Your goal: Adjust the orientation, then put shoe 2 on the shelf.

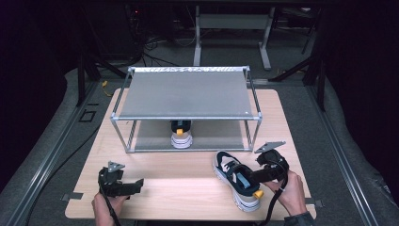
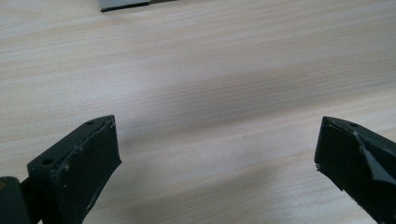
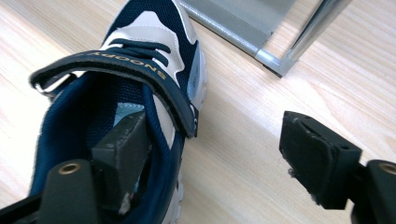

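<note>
Nearest me, at about 7 o'clock on the table point(image 1: 188, 188), my left gripper point(image 1: 137, 184) lies low over the bare wood, its jaws pointing toward 3 o'clock. Left gripper view: jaws stand wide apart, only wood grain between them, nothing held.

At roughly 5 o'clock, my right gripper point(image 1: 244, 178) is at the navy-and-white shoe point(image 1: 235, 180). The shoe lies on the tabletop, toe toward 11 o'clock, heel with its yellow tab toward 5 o'clock. Right gripper view: one jaw sits down inside the shoe's opening point(image 3: 93, 126), just behind the strap point(image 3: 121, 70); the other jaw hangs outside over the wood, well clear of the shoe's side wall. Jaws fairly wide, not pinching the wall, so I have no hold on the shoe. Whether the inner jaw touches the lining, I cannot tell.

Farther out, toward 12 o'clock, stands the metal rack point(image 1: 188, 94) with a grey top shelf and a lower shelf. A corner of its frame point(image 3: 275, 60) shows just beyond the shoe's toe in the right gripper view.

On the lower shelf, near its front edge, a second shoe point(image 1: 181, 134) sits upright with its heel toward me, white sole, yellow tab showing. It is well apart from the shoe at my right gripper
</note>
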Available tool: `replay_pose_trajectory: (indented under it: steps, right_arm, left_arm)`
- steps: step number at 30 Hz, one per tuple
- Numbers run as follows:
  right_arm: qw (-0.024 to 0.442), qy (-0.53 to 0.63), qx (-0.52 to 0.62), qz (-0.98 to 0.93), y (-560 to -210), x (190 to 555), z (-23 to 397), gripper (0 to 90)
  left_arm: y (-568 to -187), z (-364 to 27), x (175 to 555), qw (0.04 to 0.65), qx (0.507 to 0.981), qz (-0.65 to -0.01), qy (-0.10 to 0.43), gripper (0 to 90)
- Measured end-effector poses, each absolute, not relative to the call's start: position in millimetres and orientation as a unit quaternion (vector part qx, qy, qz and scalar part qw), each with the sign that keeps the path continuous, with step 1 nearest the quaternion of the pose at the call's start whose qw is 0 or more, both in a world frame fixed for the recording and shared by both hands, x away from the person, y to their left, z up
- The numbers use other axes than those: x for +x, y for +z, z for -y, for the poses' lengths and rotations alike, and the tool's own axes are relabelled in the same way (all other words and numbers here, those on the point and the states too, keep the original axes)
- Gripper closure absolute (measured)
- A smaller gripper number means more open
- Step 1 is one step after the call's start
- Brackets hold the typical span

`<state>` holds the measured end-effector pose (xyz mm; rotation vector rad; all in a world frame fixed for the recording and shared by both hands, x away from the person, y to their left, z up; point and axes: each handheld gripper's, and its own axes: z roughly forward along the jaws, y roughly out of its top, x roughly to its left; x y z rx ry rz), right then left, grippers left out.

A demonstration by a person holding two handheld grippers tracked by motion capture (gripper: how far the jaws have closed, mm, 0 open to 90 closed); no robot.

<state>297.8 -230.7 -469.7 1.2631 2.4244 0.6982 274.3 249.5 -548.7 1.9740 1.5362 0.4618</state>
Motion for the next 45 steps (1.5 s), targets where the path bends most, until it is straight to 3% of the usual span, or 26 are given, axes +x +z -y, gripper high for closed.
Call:
replay_pose_trajectory:
  steps: [11,28,45]
  right_arm:
    - [0.163,0.287,0.462,-0.823,-450.2,267.6,238.4,12.4]
    - [0.135,0.265,0.461,-0.836,-462.6,251.8,211.9,0.0]
    - [0.108,0.199,0.475,-0.85,-500.1,264.9,181.2,0.0]
  left_arm:
    - [-549.1,-247.2,275.1,0.296,0.743,-0.575,0.173,0.0]
    - [-548.6,-247.6,274.1,0.297,0.74,-0.577,0.176,0.0]
    - [-549.7,-246.4,273.8,0.293,0.743,-0.575,0.176,0.0]
